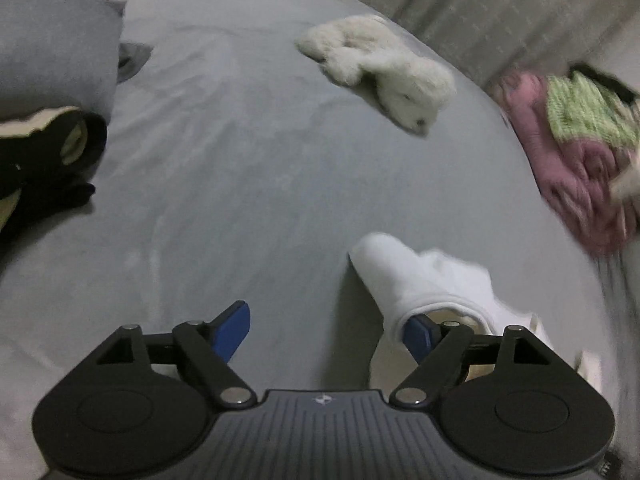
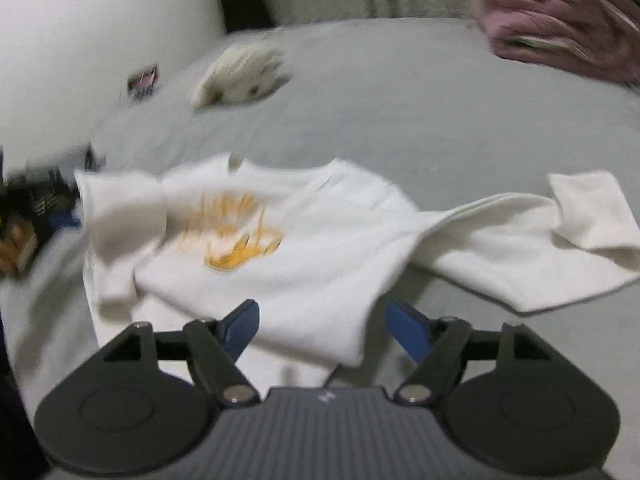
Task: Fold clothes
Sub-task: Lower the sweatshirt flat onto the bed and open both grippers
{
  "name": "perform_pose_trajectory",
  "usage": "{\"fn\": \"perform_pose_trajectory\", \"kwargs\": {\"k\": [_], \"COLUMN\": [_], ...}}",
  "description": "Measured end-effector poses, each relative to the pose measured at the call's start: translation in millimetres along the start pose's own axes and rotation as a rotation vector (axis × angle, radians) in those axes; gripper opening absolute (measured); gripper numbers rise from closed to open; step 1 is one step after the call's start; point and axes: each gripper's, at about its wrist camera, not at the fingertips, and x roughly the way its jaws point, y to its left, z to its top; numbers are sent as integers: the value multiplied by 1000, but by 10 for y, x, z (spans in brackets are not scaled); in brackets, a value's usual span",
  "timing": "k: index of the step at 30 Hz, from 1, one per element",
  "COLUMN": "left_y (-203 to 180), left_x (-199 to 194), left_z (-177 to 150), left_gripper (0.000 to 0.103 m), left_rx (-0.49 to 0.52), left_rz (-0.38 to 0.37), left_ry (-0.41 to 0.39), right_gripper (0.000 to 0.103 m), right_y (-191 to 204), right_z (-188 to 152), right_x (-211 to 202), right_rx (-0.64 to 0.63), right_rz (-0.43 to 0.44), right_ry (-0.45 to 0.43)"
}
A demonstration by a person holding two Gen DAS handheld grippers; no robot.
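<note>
A white shirt (image 2: 304, 280) with an orange print (image 2: 236, 240) lies crumpled on the grey bed sheet (image 2: 400, 112), one sleeve (image 2: 540, 248) trailing to the right. My right gripper (image 2: 324, 330) hovers at its near edge, jaws open, with a fold of the cloth lying between the blue pads (image 2: 242, 326) but not pinched. In the left wrist view a white sleeve (image 1: 416, 280) of the shirt lies at the lower right. My left gripper (image 1: 328, 330) is open; its right pad (image 1: 418, 334) sits just inside the sleeve's hem, and its left pad stands over bare sheet.
A white plush toy (image 1: 380, 68) lies further up the bed. A pile of pink clothes (image 1: 580, 168) with a green knit (image 1: 588, 116) on top sits at the right edge. A grey pillow (image 1: 52, 52) and a black garment (image 1: 48, 152) are at the left.
</note>
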Motion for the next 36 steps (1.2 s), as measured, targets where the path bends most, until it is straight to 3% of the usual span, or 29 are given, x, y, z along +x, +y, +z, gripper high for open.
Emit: {"fn": "perform_pose_trajectory", "kwargs": {"k": [5, 8, 10, 13, 18, 24, 31, 32, 34, 36], "left_y": [124, 353, 445, 243, -226, -373, -499, -544, -625, -675], "left_x": [-277, -392, -443, -457, -459, -306, -219, -201, -153, -128], "left_z": [-112, -35, -45, -205, -689, -1043, -1266, -1294, -1348, -1357], "left_gripper": [79, 79, 79, 79, 79, 79, 78, 78, 70, 33], "left_rx": [46, -53, -108, -8, 212, 237, 248, 261, 300, 318], "left_rz": [24, 35, 22, -38, -67, -34, -19, -18, -21, -21], "left_ry": [-48, -122, -131, -61, 26, 116, 67, 52, 27, 14], "right_gripper": [74, 74, 75, 78, 79, 79, 79, 76, 57, 26], "right_y": [-92, -61, -33, -6, 55, 225, 671, 716, 788, 739], "right_z": [154, 196, 236, 210, 53, -217, -439, -454, -478, -461], "right_x": [68, 117, 177, 207, 84, -3, -48, -2, 93, 180], "right_rx": [-1, -13, -15, -17, 11, 3, -271, -301, -351, -339], "right_rz": [-4, -33, -39, -30, 1, 47, 30, 3, -52, -101], "right_ry": [8, 17, 23, 20, 19, 42, 10, 18, 34, 40]}}
